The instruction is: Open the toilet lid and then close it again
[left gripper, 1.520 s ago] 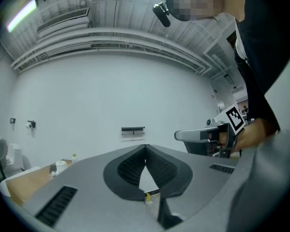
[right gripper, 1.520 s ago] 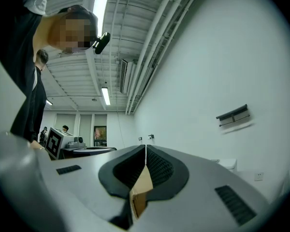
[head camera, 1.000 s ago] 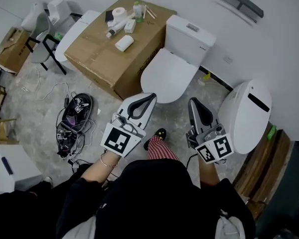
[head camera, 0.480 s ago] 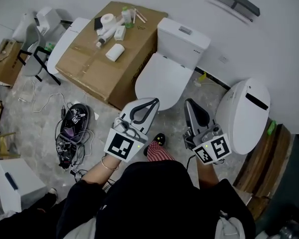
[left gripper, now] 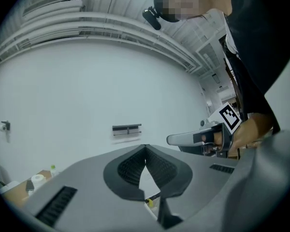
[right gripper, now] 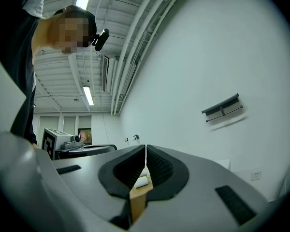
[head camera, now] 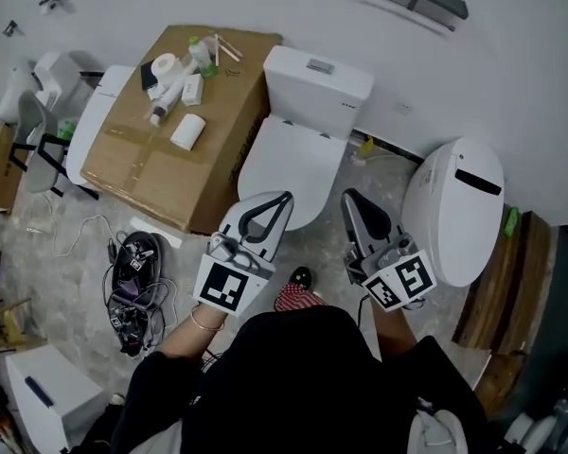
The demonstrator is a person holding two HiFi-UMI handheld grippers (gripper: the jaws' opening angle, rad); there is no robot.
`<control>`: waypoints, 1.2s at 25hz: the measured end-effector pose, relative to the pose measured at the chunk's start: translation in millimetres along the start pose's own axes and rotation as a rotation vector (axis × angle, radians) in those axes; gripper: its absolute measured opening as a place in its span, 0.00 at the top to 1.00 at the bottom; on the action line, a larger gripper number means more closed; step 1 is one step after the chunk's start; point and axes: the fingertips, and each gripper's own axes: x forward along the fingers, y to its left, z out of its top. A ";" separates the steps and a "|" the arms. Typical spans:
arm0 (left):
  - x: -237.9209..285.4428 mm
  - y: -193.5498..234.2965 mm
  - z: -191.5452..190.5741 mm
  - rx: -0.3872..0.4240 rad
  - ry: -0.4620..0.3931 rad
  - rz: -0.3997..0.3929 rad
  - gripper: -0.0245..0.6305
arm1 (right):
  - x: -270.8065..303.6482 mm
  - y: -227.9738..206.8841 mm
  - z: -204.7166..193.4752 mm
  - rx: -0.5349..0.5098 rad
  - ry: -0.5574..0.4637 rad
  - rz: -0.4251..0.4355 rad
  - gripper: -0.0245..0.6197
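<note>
My left claw (head camera: 284,198) and right claw (head camera: 349,198) are both pressed together, with nothing between the jaws. The toilet (head camera: 317,81) stands just ahead of me, its lid (head camera: 286,156) lying down flat. My left tip shows over the lid's front edge; my right sits just beside it.

Glossy toilet lid (head camera: 286,170), matt cardboard box (head camera: 133,180)

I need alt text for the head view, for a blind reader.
Seen from above, a person holds the left tool and right tool, both shut and empty, in front of a white toilet with its lid closed. A cardboard box bearing small toiletries stands left of it in the picture.
</note>
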 end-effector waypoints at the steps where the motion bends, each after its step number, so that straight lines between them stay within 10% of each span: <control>1: 1.8 3.5 -1.3 -0.004 -0.003 0.003 0.96 | 3.0 -2.9 -2.2 -0.004 0.004 -0.005 0.93; 15: 8.7 46.8 -12.7 -0.011 0.011 0.027 0.96 | 30.5 -8.6 -16.7 -0.081 0.065 -0.037 0.93; 30: 36.2 69.5 -12.2 0.069 0.002 -0.233 0.96 | 32.7 -22.9 -35.0 -0.029 0.041 -0.287 0.93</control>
